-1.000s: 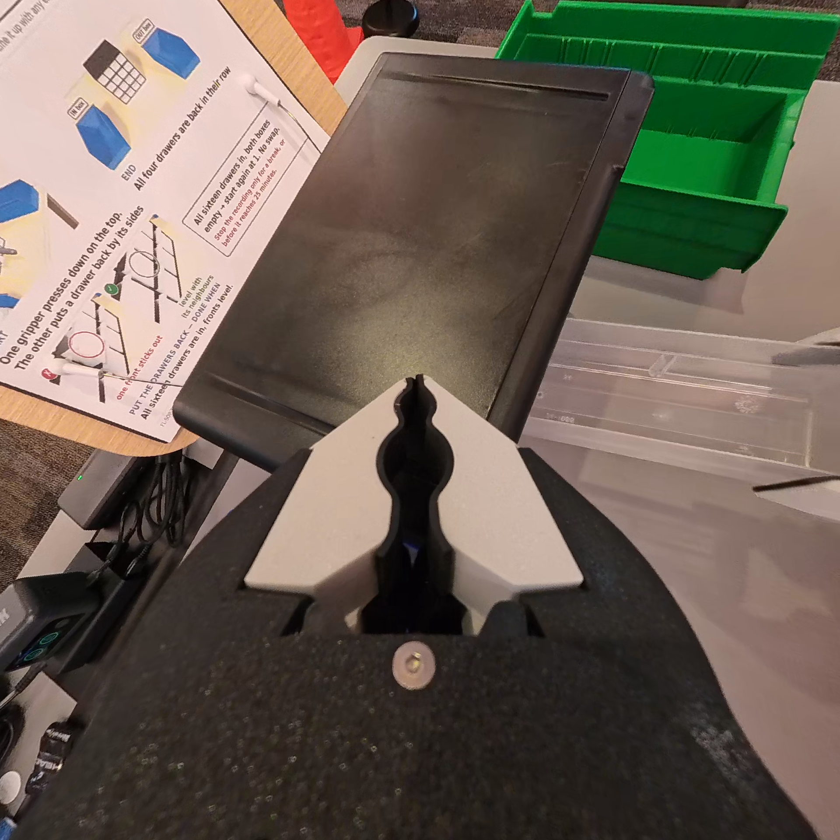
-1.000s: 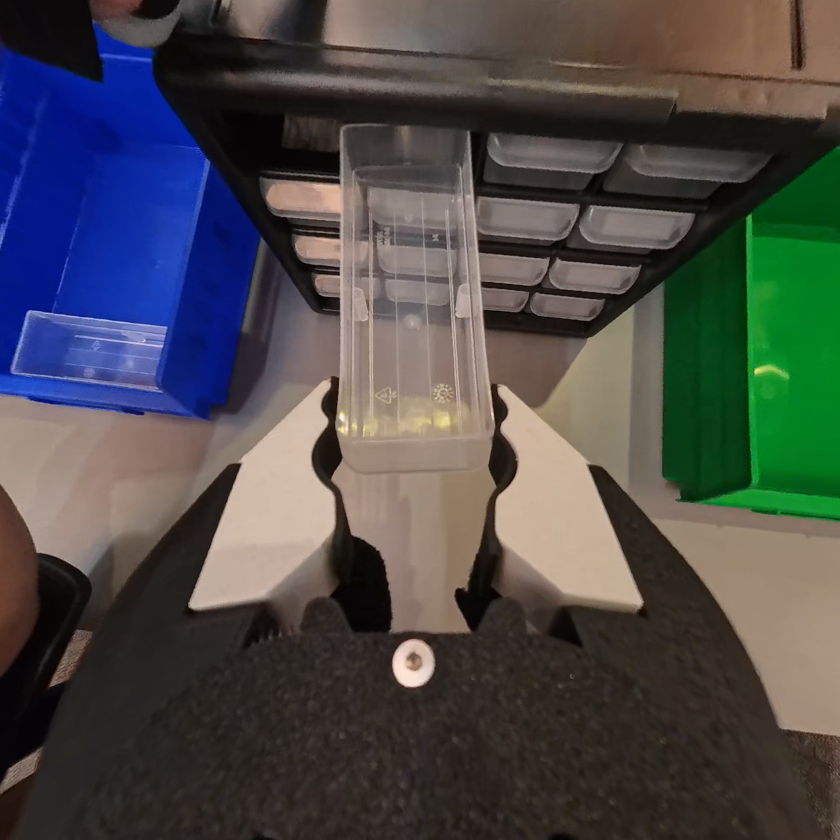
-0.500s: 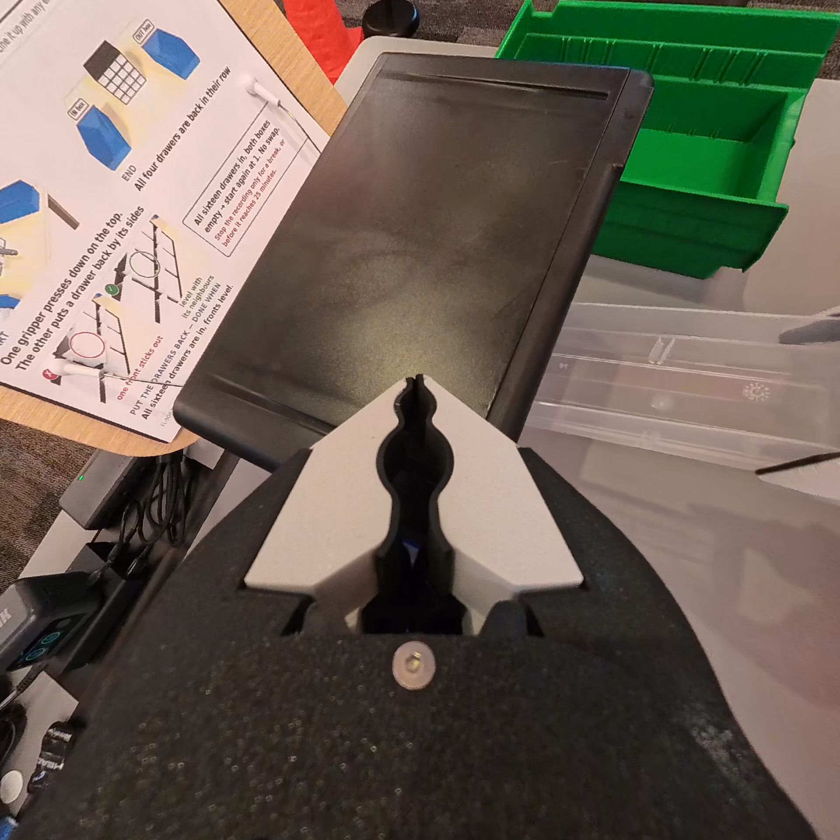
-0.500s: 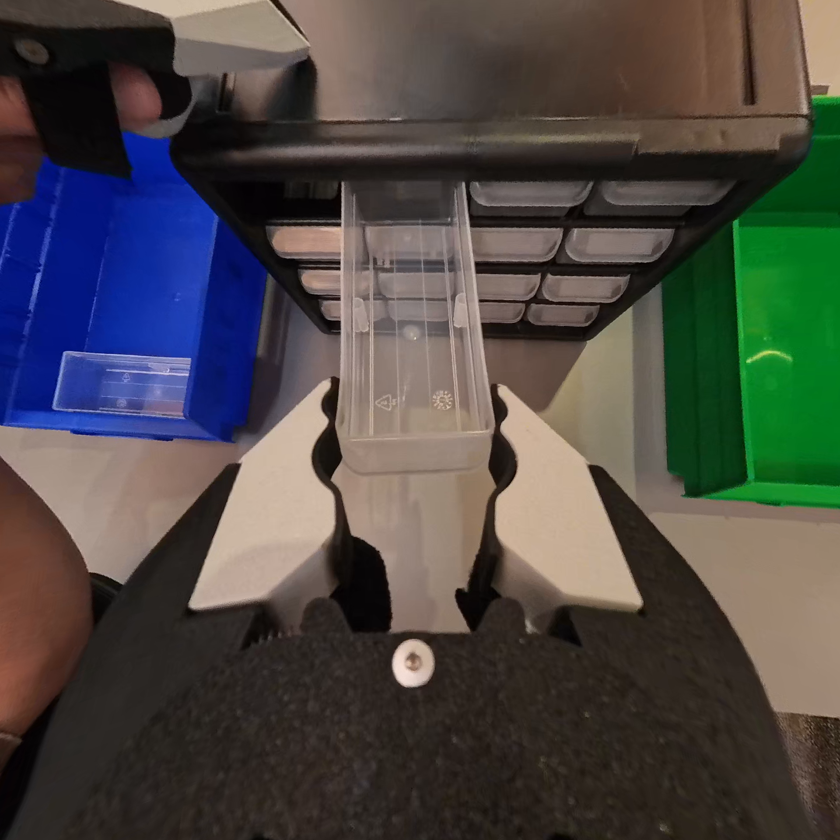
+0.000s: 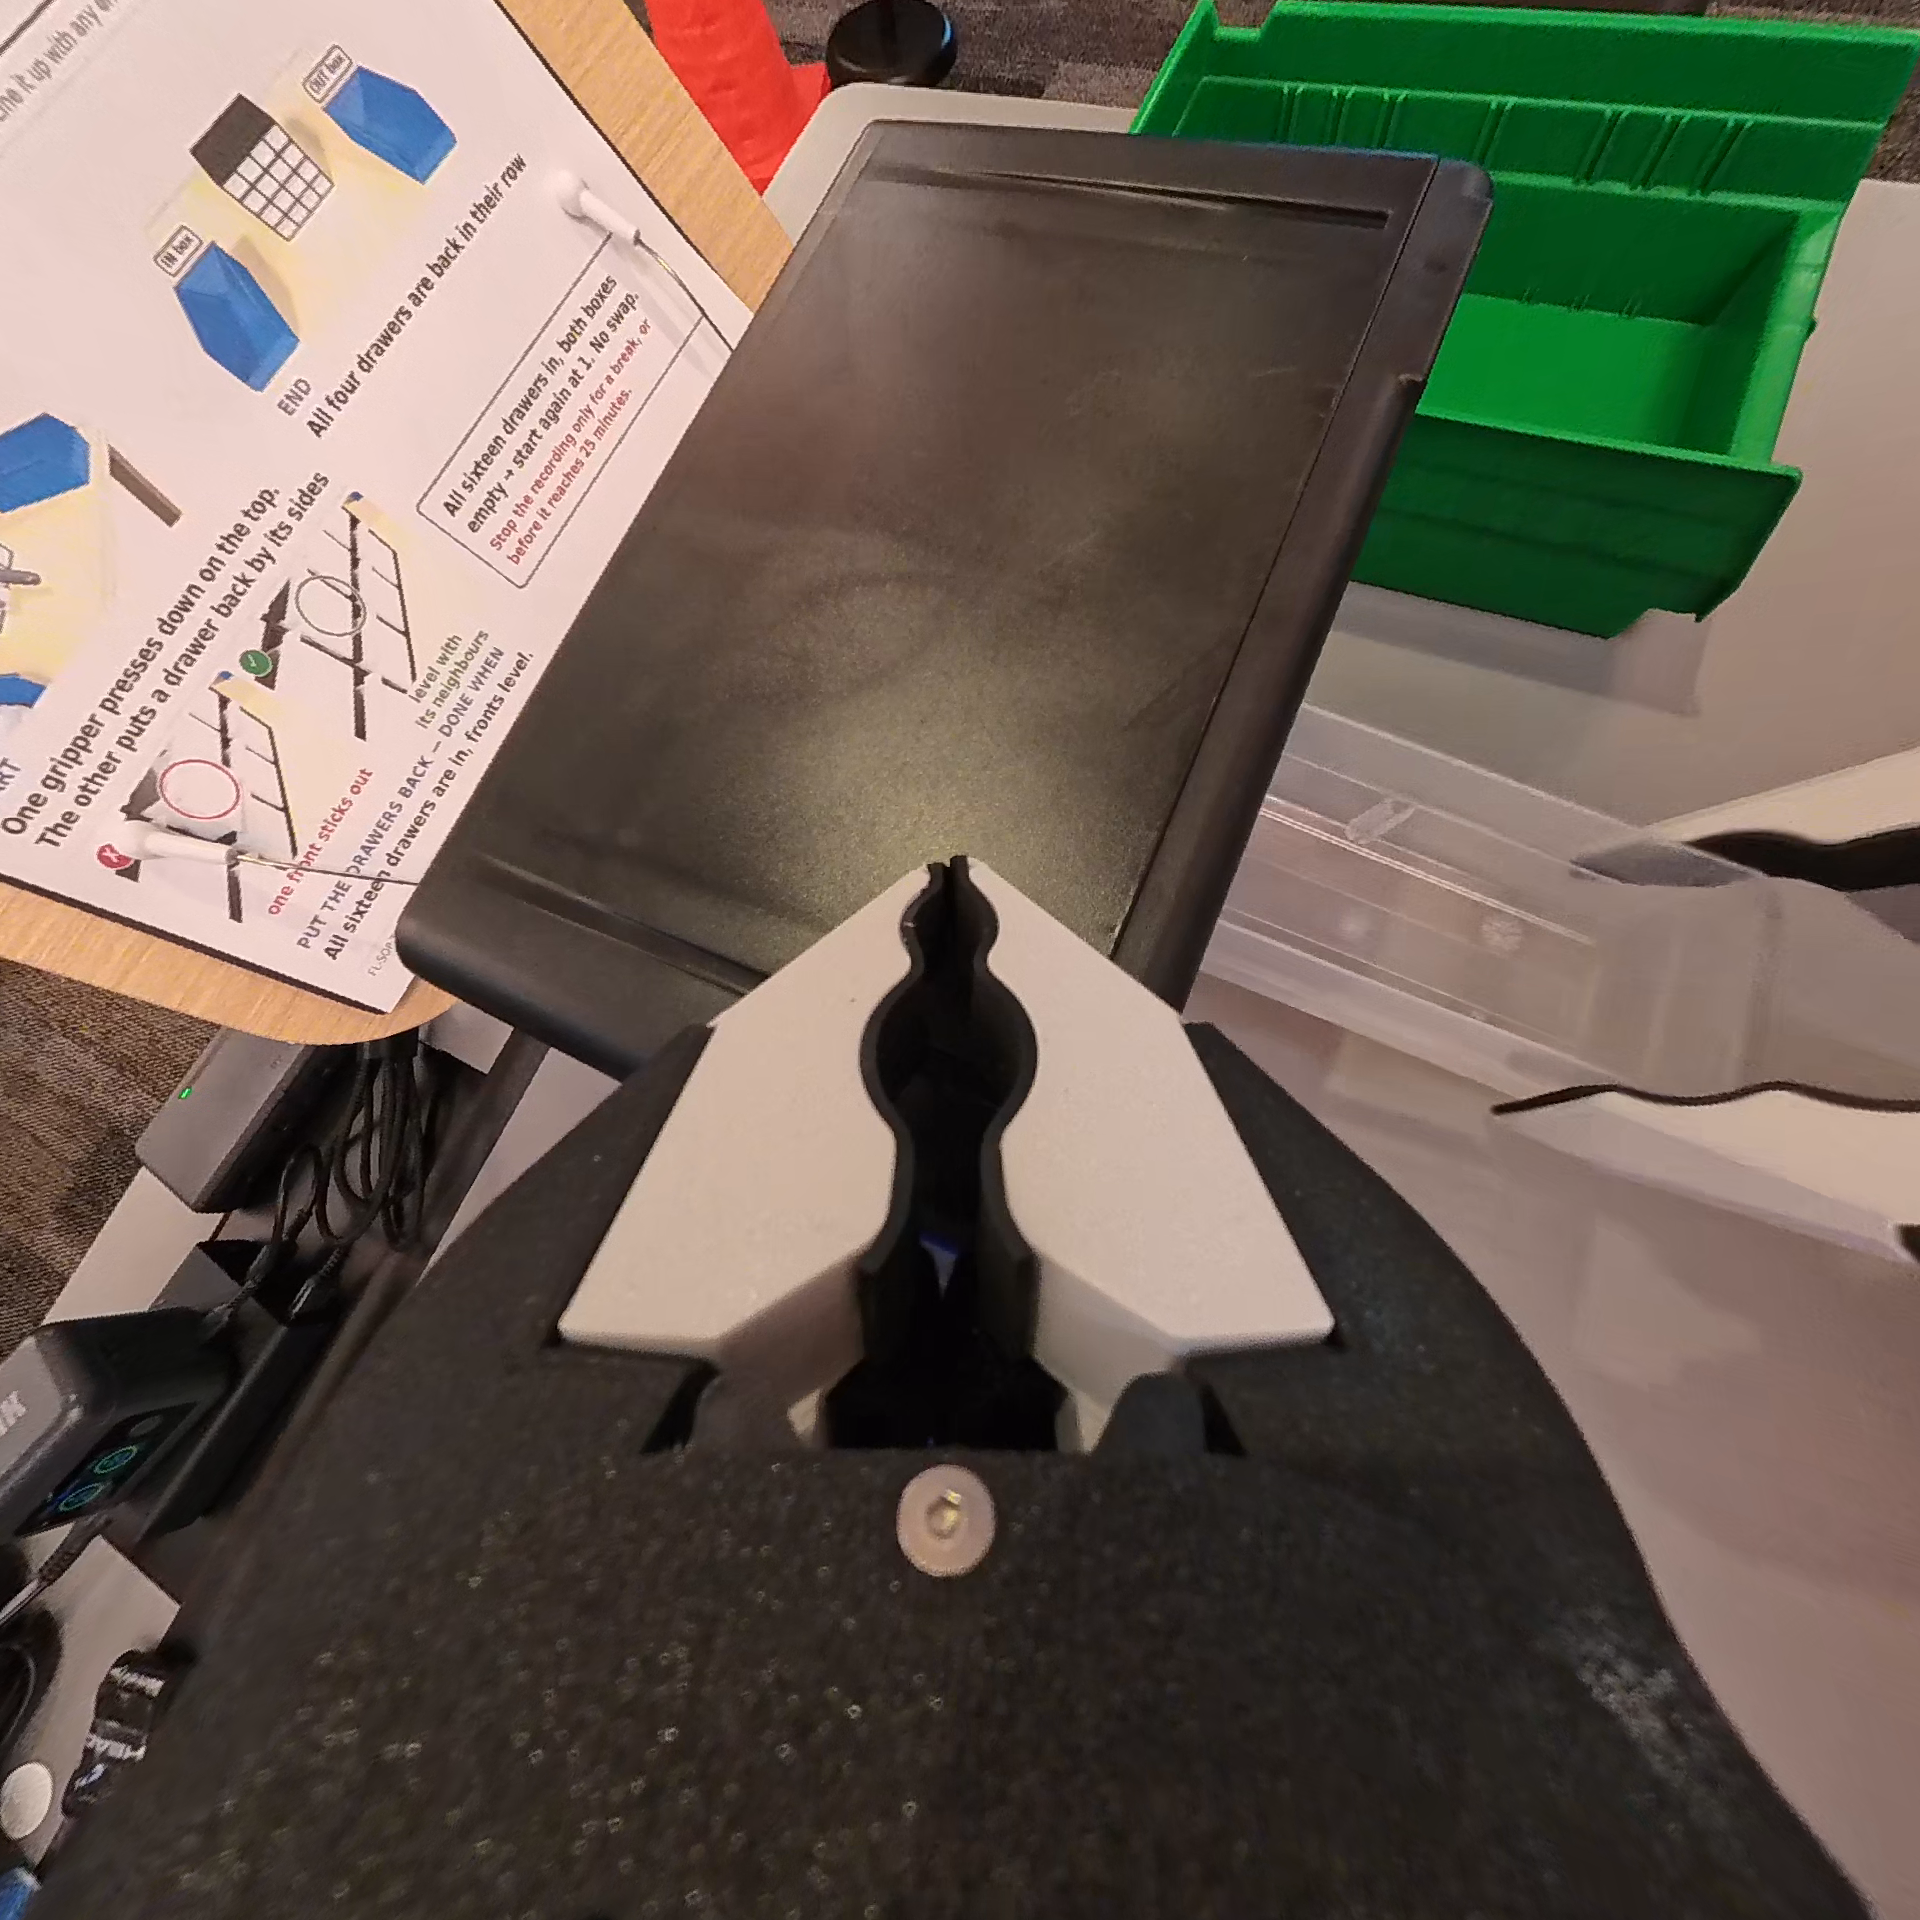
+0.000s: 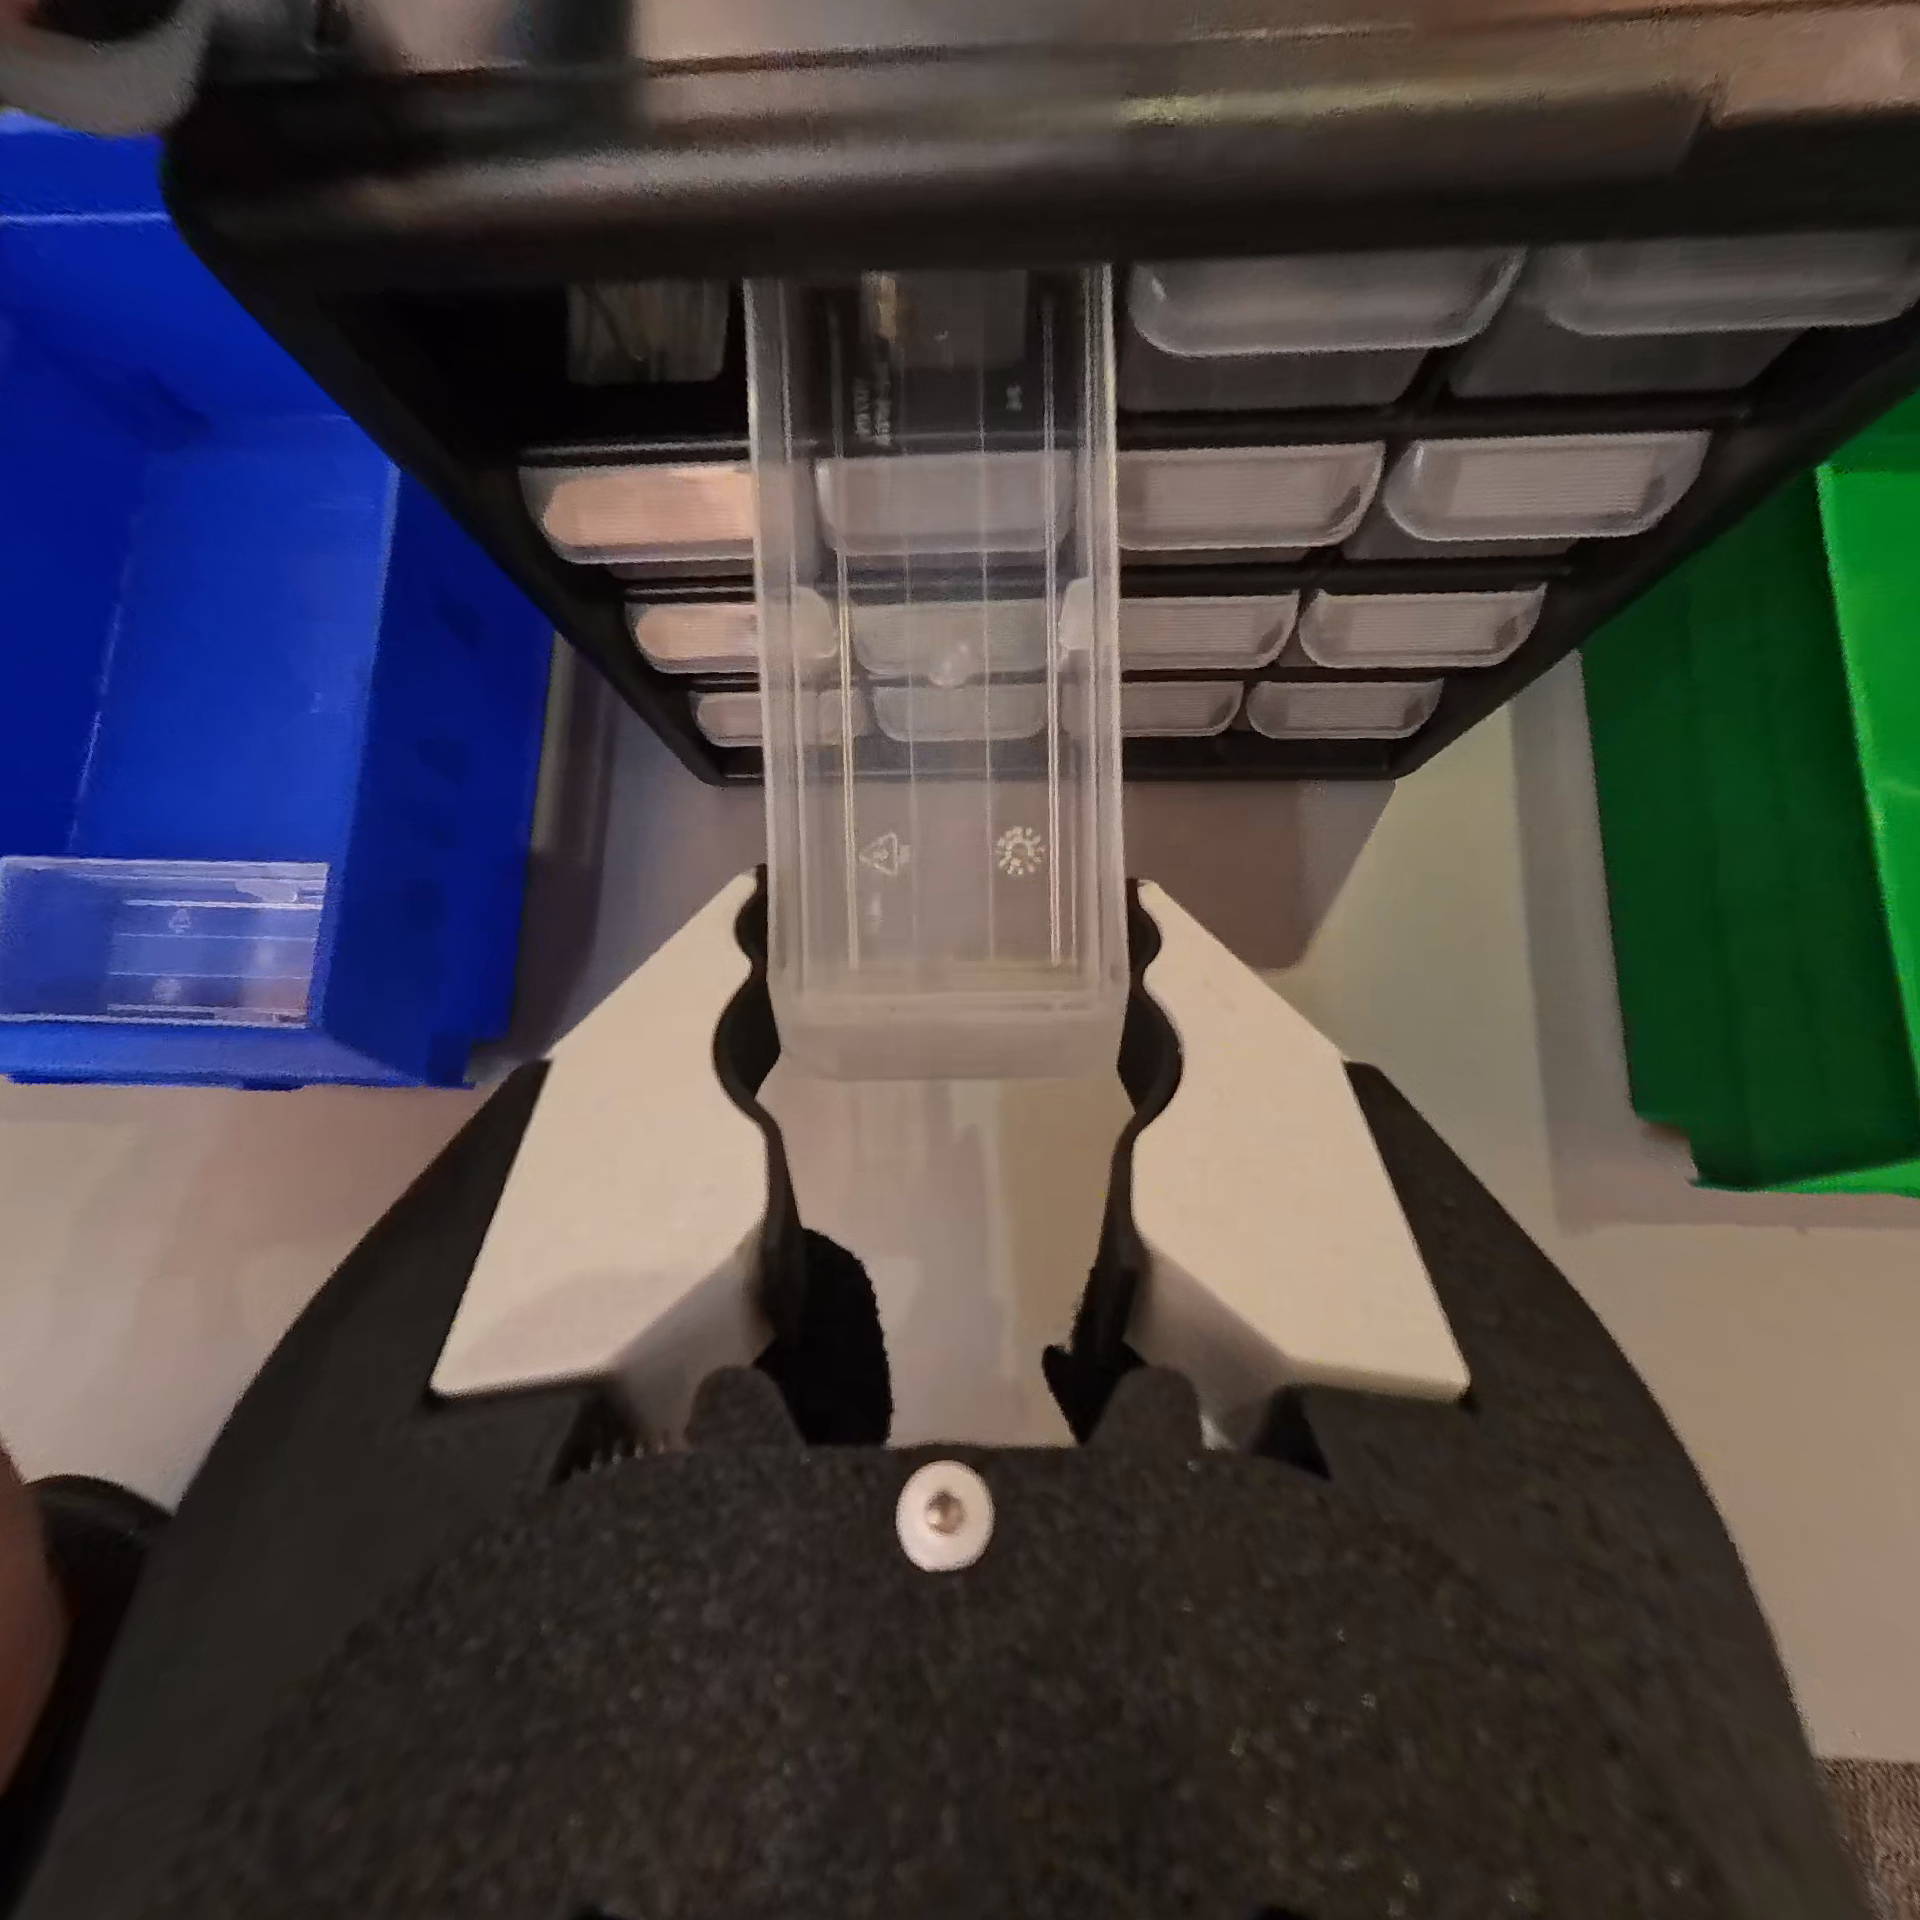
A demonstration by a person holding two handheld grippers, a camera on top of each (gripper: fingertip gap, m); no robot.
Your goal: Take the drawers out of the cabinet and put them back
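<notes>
In the right wrist view the right gripper point(image 6: 948, 997) holds a clear drawer point(image 6: 940, 748) by its sides, jaws closed on its near end. The drawer runs up the middle of the frame and its far end sits in a slot in the top row of the black cabinet point(image 6: 935, 177), second from the left; most of its length sticks out. The slot at the upper left of the cabinet looks dark, with no drawer front showing. The other slots show clear drawer fronts, and nothing can be seen inside them. At the left of the frame a blue bin point(image 6: 239, 644) holds one clear drawer lying at its lower left corner. At the right a green bin point(image 6: 1787, 831) shows only bare walls and floor.

In the left wrist view the left gripper point(image 5: 951, 883) has its jaws pressed together on nothing, its tips over the near edge of the cabinet's black top. The green bin point(image 5: 1600, 312) sits at the upper right, nothing visible in it. An instruction sheet point(image 5: 260, 468) lies at the upper left.
</notes>
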